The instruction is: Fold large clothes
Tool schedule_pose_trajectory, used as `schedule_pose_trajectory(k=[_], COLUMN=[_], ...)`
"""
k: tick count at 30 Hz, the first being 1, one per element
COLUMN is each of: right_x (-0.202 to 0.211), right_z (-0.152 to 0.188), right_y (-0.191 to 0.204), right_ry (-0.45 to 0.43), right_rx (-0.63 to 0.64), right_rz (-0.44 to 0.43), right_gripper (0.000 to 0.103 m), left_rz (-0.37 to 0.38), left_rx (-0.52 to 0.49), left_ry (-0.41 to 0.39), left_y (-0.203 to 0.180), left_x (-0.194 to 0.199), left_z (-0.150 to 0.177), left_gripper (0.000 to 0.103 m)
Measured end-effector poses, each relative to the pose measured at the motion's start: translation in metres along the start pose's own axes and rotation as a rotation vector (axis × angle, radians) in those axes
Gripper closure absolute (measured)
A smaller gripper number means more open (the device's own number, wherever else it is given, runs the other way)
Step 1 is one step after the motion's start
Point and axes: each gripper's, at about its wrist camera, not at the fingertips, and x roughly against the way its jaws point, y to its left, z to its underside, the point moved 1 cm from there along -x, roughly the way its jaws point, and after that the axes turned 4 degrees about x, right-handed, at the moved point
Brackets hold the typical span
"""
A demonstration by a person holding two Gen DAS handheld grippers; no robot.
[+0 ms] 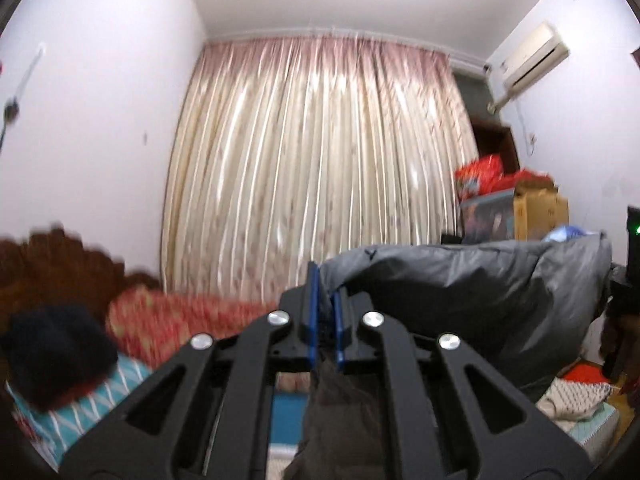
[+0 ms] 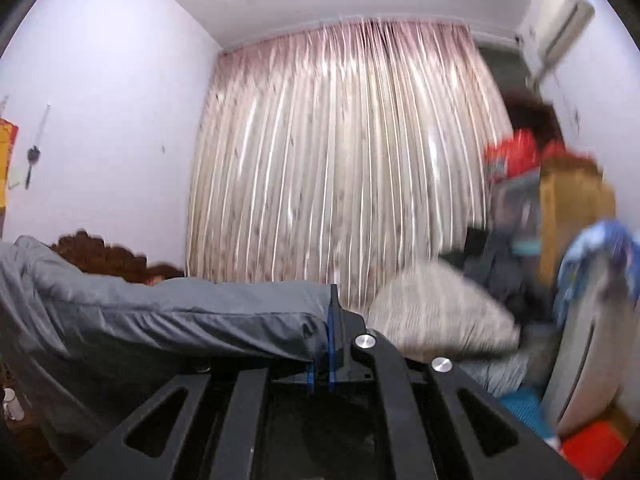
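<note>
Left hand-held gripper (image 1: 326,304): clamped on grey jacket (image 1: 480,292); dark folded garment (image 1: 56,348) only here.
Right hand-held gripper (image 2: 334,320): clamped on jacket sleeve (image 2: 192,316); pale pillow (image 2: 440,312) only here.

We count one grey garment (image 1: 480,292), stretched across the lower right of the left wrist view, one pleated curtain (image 1: 320,160) at centre, one air conditioner (image 1: 534,58) at upper right, one cardboard box (image 1: 540,210) at right, and two grippers, left (image 1: 326,300) and right (image 2: 334,322).
</note>
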Motion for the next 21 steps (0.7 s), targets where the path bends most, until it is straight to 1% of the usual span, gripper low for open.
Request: schedule_pose_trajectory(k=[3, 6, 8, 10, 11, 13, 15, 17, 18, 21], right_x=[0.036, 0.06, 0.063, 0.054, 0.046, 0.025, -0.002, -0.039, -0.054, -0.11], right_z=[-0.044, -0.069, -0.069, -0.055, -0.046, -0.021, 0.01, 0.05, 0.065, 0.123], right_y=[0.001, 0.005, 0.005, 0.003, 0.0, -0.006, -0.014, -0.022, -0.027, -0.039], right_ry=[-0.061, -0.075, -0.062, -0.024, 0.004, 0.064, 0.144, 0.242, 0.28, 0.412], right_rx=[0.068, 0.125, 0.153, 0.164, 0.158, 0.136, 0.106, 0.088, 0.081, 0.06], right_rz=[0.017, 0.01, 0.012, 0.014, 0.013, 0.01, 0.013, 0.027, 0.033, 0.054], right_gripper=[0.085, 0.085, 0.085, 0.085, 0.085, 0.085, 0.085, 0.085, 0.085, 0.085], left_rz=[-0.02, -0.049, -0.06, -0.066, -0.068, -0.079, -0.082, -0.079, -0.076, -0.083], left_rx=[-0.059, -0.083, -0.087, -0.097, -0.106, -0.13, -0.148, -0.156, -0.155, -0.146], left_ry=[-0.061, -0.06, -0.024, 0.007, 0.023, 0.075, 0.15, 0.234, 0.299, 0.423], left_y=[-0.008, -0.009, -0.008, -0.007, -0.008, -0.012, -0.016, -0.019, -0.02, -0.015], left_x=[0.014, 0.012, 0.002, -0.009, -0.015, -0.037, -0.064, -0.095, -0.117, -0.167], left_z=[-0.04, -0.063, -0.068, -0.062, -0.055, -0.03, 0.0, 0.035, 0.058, 0.116], left_gripper=[0.097, 0.097, 0.097, 0.097, 0.097, 0.097, 0.097, 0.097, 0.097, 0.097])
